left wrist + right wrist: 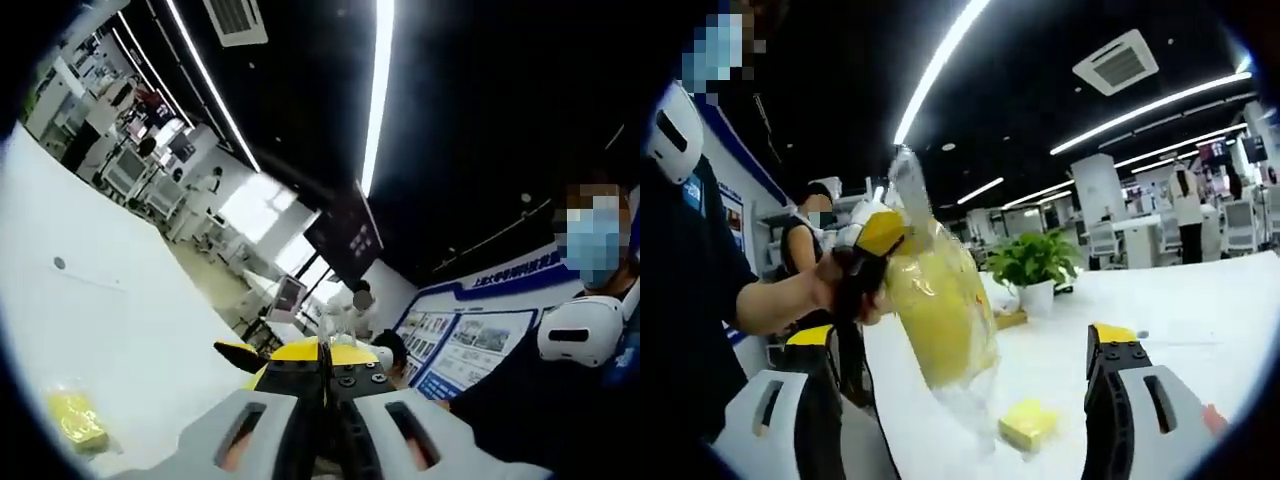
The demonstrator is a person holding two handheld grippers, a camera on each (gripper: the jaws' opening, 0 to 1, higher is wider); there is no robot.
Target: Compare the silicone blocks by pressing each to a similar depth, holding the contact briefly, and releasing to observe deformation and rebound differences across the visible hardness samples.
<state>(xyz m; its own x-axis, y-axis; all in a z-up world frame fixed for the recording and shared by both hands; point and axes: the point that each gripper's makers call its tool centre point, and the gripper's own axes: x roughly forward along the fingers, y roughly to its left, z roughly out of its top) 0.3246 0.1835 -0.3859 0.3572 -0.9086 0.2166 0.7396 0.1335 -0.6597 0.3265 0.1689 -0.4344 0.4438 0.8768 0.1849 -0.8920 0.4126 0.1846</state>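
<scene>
Left gripper (868, 250), mid-frame, pinches a bagged yellow block (940, 310); right gripper (960, 400) gapes wide, another block (1027, 424) below.

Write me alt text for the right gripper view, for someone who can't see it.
The left tongs, coming in from the left, hold up a clear bag with a yellow block inside, above a white table. The right tongs stand open below, with another yellow block lying on the table between them. A potted plant stands behind.
</scene>
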